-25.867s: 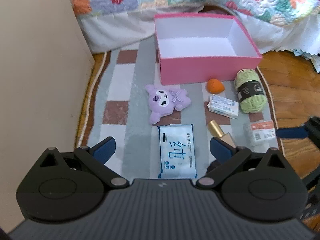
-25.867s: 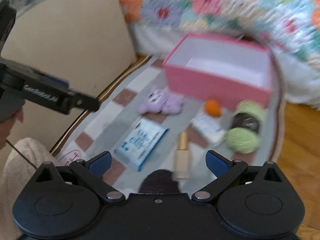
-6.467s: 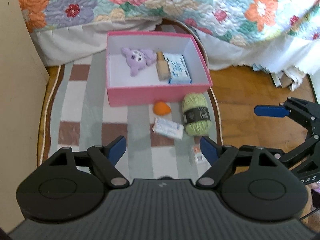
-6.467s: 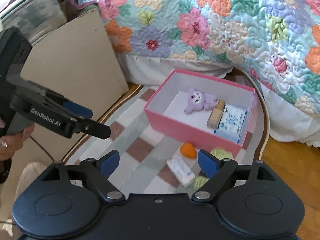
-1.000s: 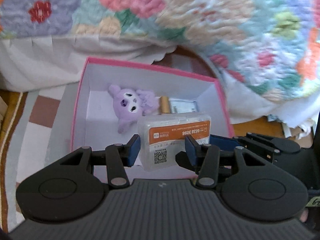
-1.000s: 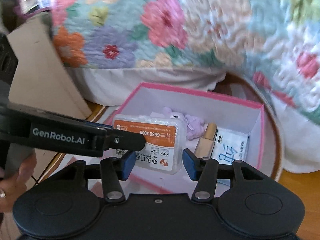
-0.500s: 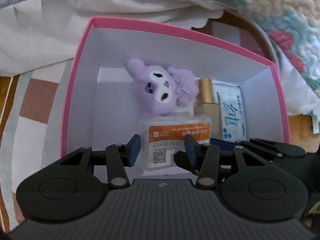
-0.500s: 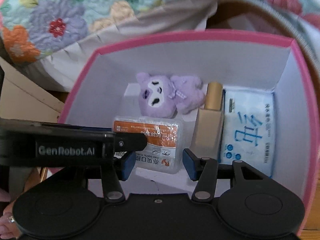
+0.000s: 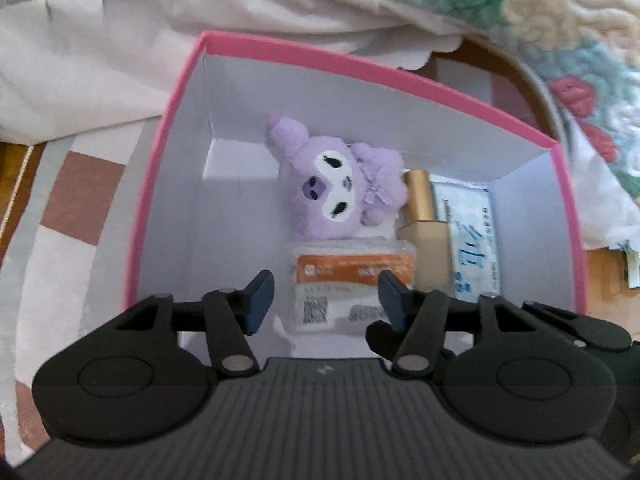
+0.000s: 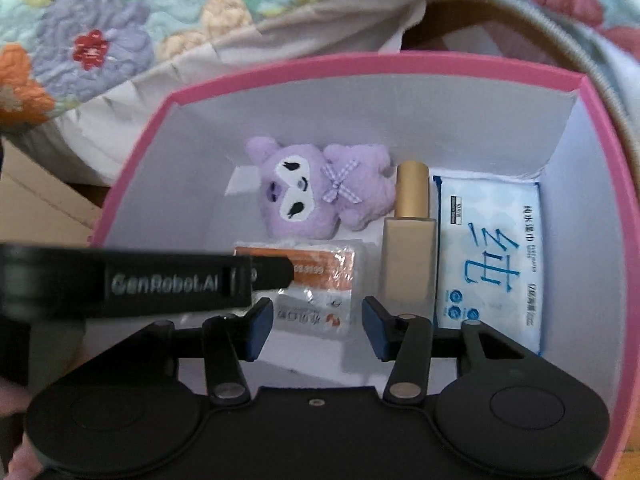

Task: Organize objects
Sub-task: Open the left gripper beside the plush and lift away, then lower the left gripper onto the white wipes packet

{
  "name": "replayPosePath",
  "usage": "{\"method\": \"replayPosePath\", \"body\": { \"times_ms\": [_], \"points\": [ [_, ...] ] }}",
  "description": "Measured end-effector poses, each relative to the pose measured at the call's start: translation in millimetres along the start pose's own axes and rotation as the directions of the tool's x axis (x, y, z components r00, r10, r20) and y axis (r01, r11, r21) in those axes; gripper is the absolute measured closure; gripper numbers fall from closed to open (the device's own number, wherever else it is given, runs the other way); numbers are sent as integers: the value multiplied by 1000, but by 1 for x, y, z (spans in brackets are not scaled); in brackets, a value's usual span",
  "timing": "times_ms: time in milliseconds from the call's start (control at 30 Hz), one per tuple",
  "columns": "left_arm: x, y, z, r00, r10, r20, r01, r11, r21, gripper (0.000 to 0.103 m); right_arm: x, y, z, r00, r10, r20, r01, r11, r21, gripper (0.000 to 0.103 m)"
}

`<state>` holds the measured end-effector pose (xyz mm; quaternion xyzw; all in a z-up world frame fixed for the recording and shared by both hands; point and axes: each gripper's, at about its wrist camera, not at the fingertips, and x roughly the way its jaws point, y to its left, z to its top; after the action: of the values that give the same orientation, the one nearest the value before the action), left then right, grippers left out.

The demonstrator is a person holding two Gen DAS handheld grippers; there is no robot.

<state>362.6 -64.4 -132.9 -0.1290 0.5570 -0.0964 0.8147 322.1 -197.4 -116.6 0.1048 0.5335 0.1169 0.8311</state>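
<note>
Packet [image 9: 352, 280] now lies flat on the floor of the pink box [image 9: 280, 50], at the near side, right under the plush [image 9: 336, 196] and touching or just beside the gold bottle [image 9: 426, 236] on its right. Wipes pack [image 9: 474, 248] sits at far right against the wall. Placement makes sense: the packet fills the free near gap in the row and leaves the left half of the box bare for what's still to come.

Left gripper [image 9: 326, 294]: jaws opening, packet between them, but the pads look clear of its edges, with a gap on each side. So it reads as let go, not gripped.

Right gripper [image 10: 318, 326]: jaws part open and straddling the packet's near end [image 10: 316, 284]. The pads do not seem to press it, since both sit a bit wider than the wrapper. Reads as unclamped, holding nothing, though it's a close call.

Pose: both grippers pitch steeply down into the box from the near side, side by side. The left one's finger [image 10: 180, 280] crosses the right wrist view from the left, over the packet's orange label. Both sit low, inside the box walls. A bit of the person's hand [image 10: 12, 400] shows at the lower left, blurred.

Judgement: drop of this item is done, and a lift-out comes next.
</note>
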Motion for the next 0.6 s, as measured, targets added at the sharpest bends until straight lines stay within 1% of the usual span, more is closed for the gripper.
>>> {"method": "replayPosePath", "body": {
  "times_ms": [67,167,333,433,533,600],
  "points": [
    [-14,-8,-6,1000,15,7,-15,999,41,43,-15,3,-7,1000,-3,29,4,1000,-30,47],
    [-35,-20,-15,999,43,-3,-43,994,103,42,-41,9,-17,998,4,63,0,997,-71,45],
    [-79,-21,-30,999,-4,-33,8,994,109,42,-90,22,-30,995,0,103,14,990,-140,40],
    [-106,-24,-44,1000,15,-23,-11,988,152,42,-122,32,-38,992,-9,126,32,983,-178,36],
    [-127,-28,-56,999,40,-18,-36,981,191,41,-152,40,-50,989,2,145,29,977,-212,33],
    [-141,-27,-65,1000,10,-22,-6,978,208,40,-168,48,-56,988,5,156,33,971,-237,30]
  ]
}}
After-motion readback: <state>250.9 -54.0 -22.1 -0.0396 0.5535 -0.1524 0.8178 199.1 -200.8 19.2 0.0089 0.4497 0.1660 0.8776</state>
